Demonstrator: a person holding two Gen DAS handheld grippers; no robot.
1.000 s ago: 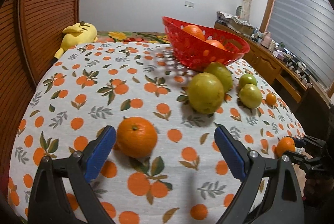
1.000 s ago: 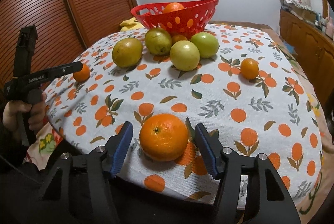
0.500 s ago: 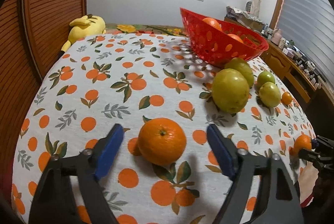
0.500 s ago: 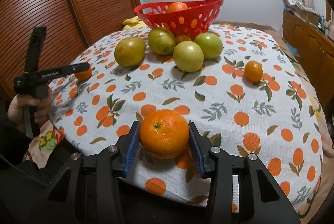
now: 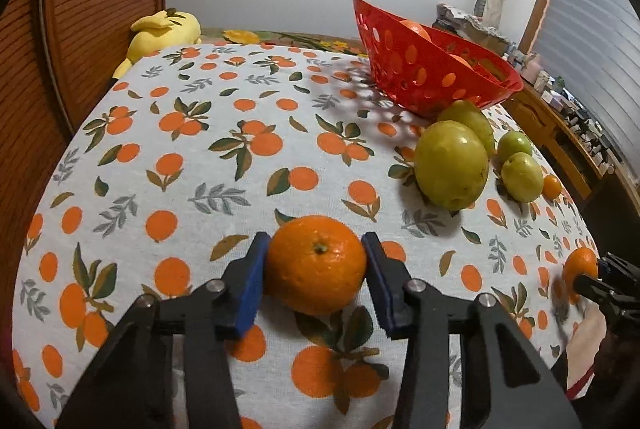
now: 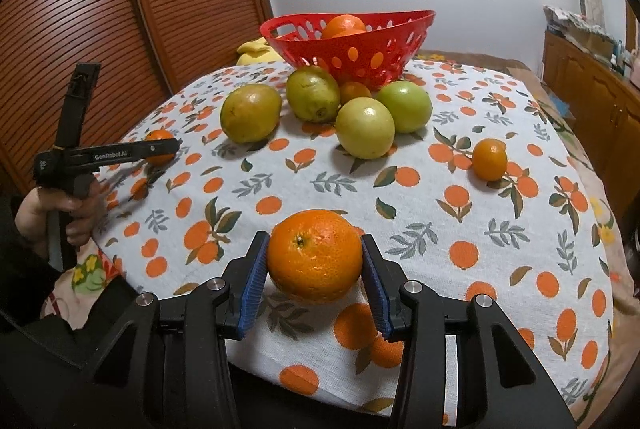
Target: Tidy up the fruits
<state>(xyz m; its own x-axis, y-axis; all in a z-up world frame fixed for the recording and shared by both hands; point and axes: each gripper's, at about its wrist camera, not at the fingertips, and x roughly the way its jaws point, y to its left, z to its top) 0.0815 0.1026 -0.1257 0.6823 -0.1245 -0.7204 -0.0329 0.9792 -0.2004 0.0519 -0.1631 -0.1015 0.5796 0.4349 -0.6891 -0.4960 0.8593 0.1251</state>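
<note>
In the left wrist view an orange point(image 5: 316, 269) rests on the orange-patterned tablecloth point(image 5: 200, 169). My left gripper point(image 5: 315, 243) is closing its jaws on it, and both blue pads touch its sides. Another orange point(image 6: 314, 257) sits near the table's front edge in the right wrist view, with my right gripper point(image 6: 313, 241) shut on it. The red basket point(image 6: 348, 57) at the back holds oranges. Several green fruits point(image 6: 365, 128) and a small orange point(image 6: 489, 159) lie in front of it.
A yellow plush toy point(image 5: 164, 33) lies at the table's far left edge. Slatted wooden doors point(image 6: 120, 9) stand close on the left. A wooden cabinet point(image 6: 592, 85) with clutter on it runs along the right. A hand point(image 6: 60, 209) holds the left gripper's handle.
The left gripper moved forward around its orange and its jaws came in until the pads touch it. The right jaws closed onto their orange and then held still.
</note>
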